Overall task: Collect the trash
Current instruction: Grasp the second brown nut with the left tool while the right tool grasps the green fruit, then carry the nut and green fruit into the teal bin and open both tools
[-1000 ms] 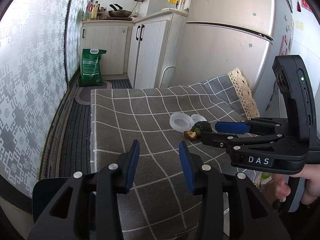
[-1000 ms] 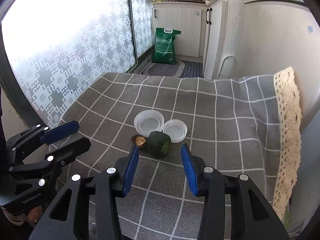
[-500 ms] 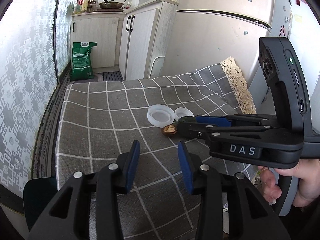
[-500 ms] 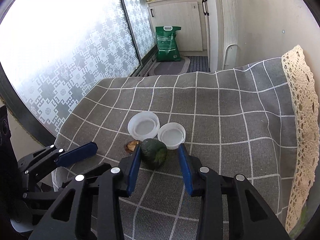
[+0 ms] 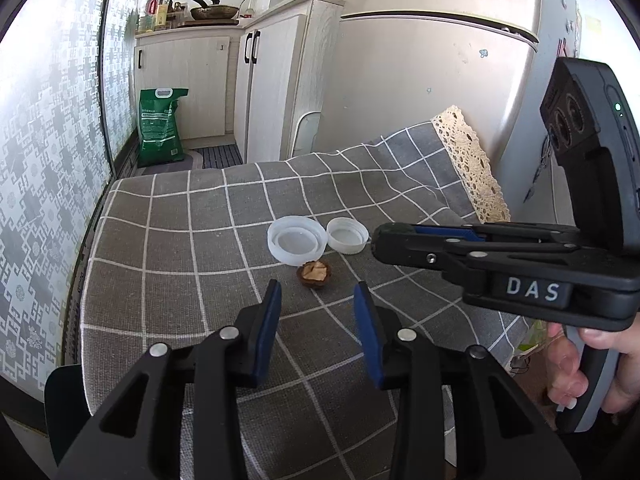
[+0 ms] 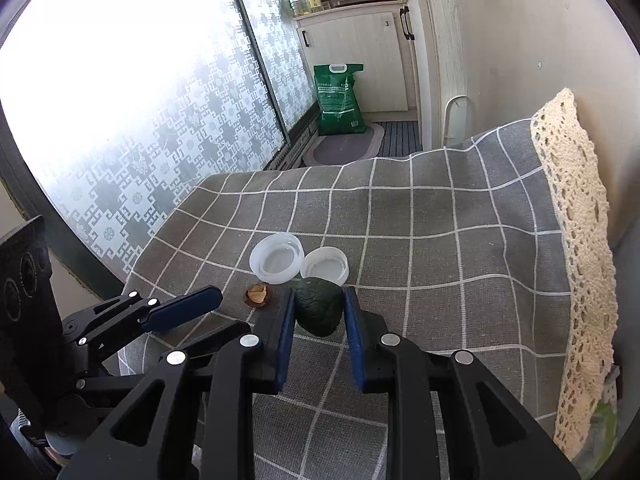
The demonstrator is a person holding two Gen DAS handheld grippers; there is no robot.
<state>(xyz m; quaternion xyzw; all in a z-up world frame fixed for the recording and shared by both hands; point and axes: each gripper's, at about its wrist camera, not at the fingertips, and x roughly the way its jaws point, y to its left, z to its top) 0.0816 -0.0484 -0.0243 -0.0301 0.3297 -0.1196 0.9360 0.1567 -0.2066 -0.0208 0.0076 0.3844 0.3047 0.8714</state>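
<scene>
A dark green avocado piece (image 6: 319,310) lies on the grey checked tablecloth (image 6: 440,240). My right gripper (image 6: 319,304) has closed its blue pads against both sides of it. Beside it lie a brown nut shell (image 6: 257,295), a large white lid (image 6: 276,263) and a smaller white lid (image 6: 325,266). In the left wrist view my left gripper (image 5: 318,296) is open and empty just short of the nut shell (image 5: 314,273), with the large lid (image 5: 297,239) and small lid (image 5: 347,235) behind it. The right gripper (image 5: 390,240) hides the avocado there.
A fridge (image 5: 440,80) stands right behind the table, against the lace cloth edge (image 5: 468,160). White cabinets (image 5: 276,88) and a green bag (image 5: 160,124) stand on the floor beyond. A frosted window (image 6: 120,100) runs along the left.
My right gripper has moved forward and closed its fingers around the avocado piece. My left gripper has come closer to the nut shell and stays open.
</scene>
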